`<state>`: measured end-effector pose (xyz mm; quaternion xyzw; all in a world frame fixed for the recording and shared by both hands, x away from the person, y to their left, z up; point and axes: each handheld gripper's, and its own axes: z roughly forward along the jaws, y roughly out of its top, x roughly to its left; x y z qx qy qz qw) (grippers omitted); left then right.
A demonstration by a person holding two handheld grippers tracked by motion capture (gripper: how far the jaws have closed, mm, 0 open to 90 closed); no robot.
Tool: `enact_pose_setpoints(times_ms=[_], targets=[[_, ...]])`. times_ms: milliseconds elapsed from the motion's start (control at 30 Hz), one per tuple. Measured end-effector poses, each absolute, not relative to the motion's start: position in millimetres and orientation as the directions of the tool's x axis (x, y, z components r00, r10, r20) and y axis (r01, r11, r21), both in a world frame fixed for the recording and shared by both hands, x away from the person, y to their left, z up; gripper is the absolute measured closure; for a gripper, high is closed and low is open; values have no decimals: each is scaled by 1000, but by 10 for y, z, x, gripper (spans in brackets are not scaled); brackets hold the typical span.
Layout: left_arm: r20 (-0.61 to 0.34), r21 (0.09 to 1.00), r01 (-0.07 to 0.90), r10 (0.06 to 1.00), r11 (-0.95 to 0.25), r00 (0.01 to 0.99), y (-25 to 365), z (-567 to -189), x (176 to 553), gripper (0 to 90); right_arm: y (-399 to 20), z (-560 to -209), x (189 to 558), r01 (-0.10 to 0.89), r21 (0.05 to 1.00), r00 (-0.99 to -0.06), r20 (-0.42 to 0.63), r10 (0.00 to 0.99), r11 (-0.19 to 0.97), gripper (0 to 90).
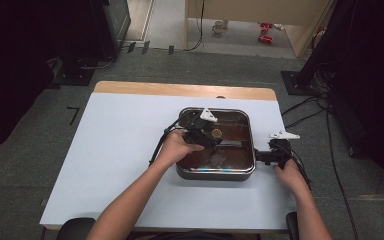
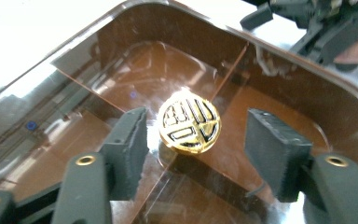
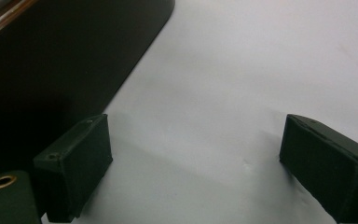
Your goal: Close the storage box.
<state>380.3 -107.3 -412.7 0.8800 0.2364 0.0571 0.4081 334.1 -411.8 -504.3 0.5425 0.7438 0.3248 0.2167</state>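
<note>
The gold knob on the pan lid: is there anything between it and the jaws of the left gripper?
Nothing visible. The gold knob sits between the open jaws of the left gripper, with a clear gap on each side above the glass lid.

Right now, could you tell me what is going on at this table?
A person is working at a white table with a gripper in each hand. The left gripper is over a square glass-lidded pan, its jaws standing open on either side of the lid's gold knob without pressing on it. The right gripper rests open just beside the pan's right edge, holding nothing.
</note>
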Motion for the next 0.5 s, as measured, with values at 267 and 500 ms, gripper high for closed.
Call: enact_pose_setpoints(times_ms=[267,500], targets=[[-96,749,369,460,-550,882,-893,-4041,3747,264,-4118,-5043,3341,666,718,-318,30,948,201,85],[-101,754,394,499,-526,860,-673,-4047,3699,261,-4119,-5043,3341,666,718,-318,29,948,201,85]])
